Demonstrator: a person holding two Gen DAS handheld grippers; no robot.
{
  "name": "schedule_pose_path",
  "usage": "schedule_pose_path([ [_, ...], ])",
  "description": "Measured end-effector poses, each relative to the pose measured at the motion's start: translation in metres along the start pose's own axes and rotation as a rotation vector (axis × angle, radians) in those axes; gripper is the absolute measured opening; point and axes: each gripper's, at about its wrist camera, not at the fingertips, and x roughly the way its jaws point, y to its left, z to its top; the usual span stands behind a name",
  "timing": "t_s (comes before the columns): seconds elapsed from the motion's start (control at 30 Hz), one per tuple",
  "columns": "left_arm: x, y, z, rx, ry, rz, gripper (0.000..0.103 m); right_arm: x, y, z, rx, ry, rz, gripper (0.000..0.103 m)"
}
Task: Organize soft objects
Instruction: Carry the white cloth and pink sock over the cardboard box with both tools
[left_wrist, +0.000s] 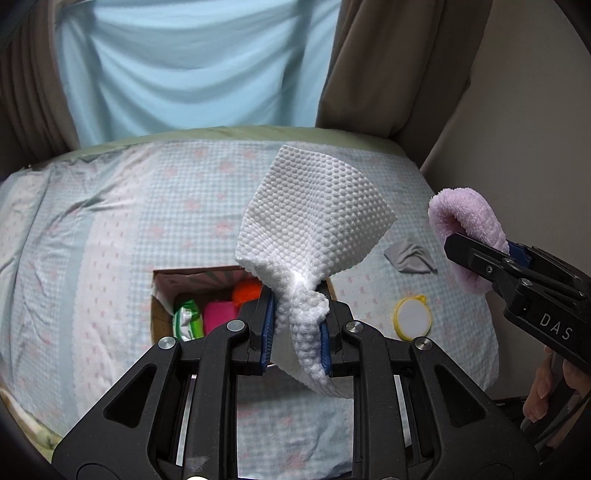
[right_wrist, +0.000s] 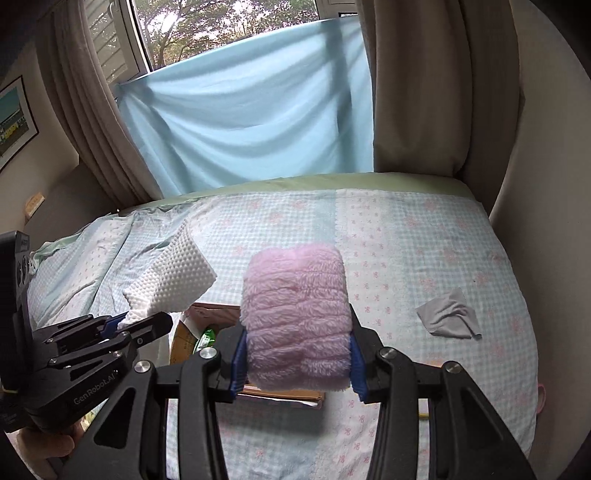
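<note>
White dimpled cloth (left_wrist: 314, 229) is hanging pinched between the closed blue pads of the left gripper (left_wrist: 298, 328) in the left wrist view, above the open cardboard box (left_wrist: 162, 295) sitting on the checked bedspread (left_wrist: 92, 229). A grey cloth (left_wrist: 410, 256) and a yellow-rimmed round pad (left_wrist: 412, 319) are lying toward the bed's right edge.

In the right wrist view, the right gripper (right_wrist: 297, 354) is clamping a pink fluffy cloth (right_wrist: 295, 314) at a middling width, holding it over the box (right_wrist: 207, 314), while the left gripper (right_wrist: 122, 325) is holding the white cloth (right_wrist: 173, 273) alongside. The grey cloth (right_wrist: 448, 314) is resting near the right edge.
</note>
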Motion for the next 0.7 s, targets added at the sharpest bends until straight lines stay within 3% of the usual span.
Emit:
schedule_pose_path([
  [0.37, 0.037, 0.089, -0.003, -0.023, 0.105, 0.033, 0.017, 0.075, 0.06, -0.004, 0.017, 0.107, 0.018, 0.041],
  [0.7, 0.125, 0.127, -0.02, 0.022, 0.306, 0.033, 0.017, 0.166, 0.053, -0.025, 0.105, 0.303, -0.029, 0.041],
])
